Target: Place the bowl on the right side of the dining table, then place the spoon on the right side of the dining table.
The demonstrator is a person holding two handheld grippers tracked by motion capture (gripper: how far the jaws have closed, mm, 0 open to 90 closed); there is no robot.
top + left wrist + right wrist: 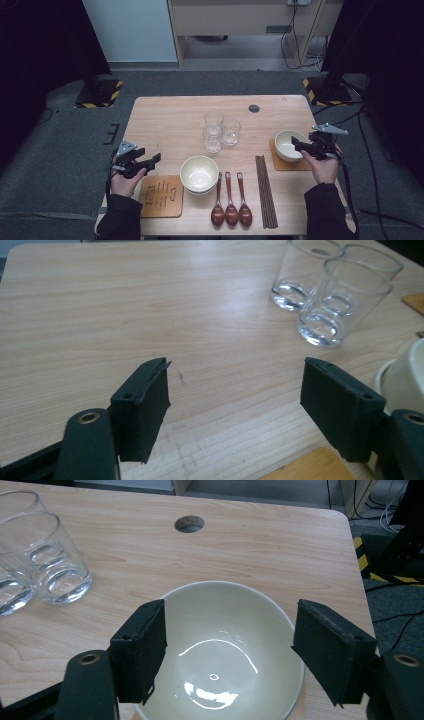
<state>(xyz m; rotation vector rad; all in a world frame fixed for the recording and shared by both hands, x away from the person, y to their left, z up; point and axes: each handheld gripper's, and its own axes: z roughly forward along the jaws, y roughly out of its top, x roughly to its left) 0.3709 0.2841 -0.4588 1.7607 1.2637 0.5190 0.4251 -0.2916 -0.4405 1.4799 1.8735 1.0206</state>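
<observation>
**Both grippers released**

Right gripper (227,650) released, jaws apart above cream bowl (220,650), pads clear of it. Bowl seated on right wooden coaster (280,162). Left gripper (235,405) released over bare table (100,315), beside 3 glasses (330,305).

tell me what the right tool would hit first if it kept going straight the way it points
Most likely the cream bowl on its mat: the right tool stands open and aimed into it, with nothing between. How close it is can't be judged.
</observation>
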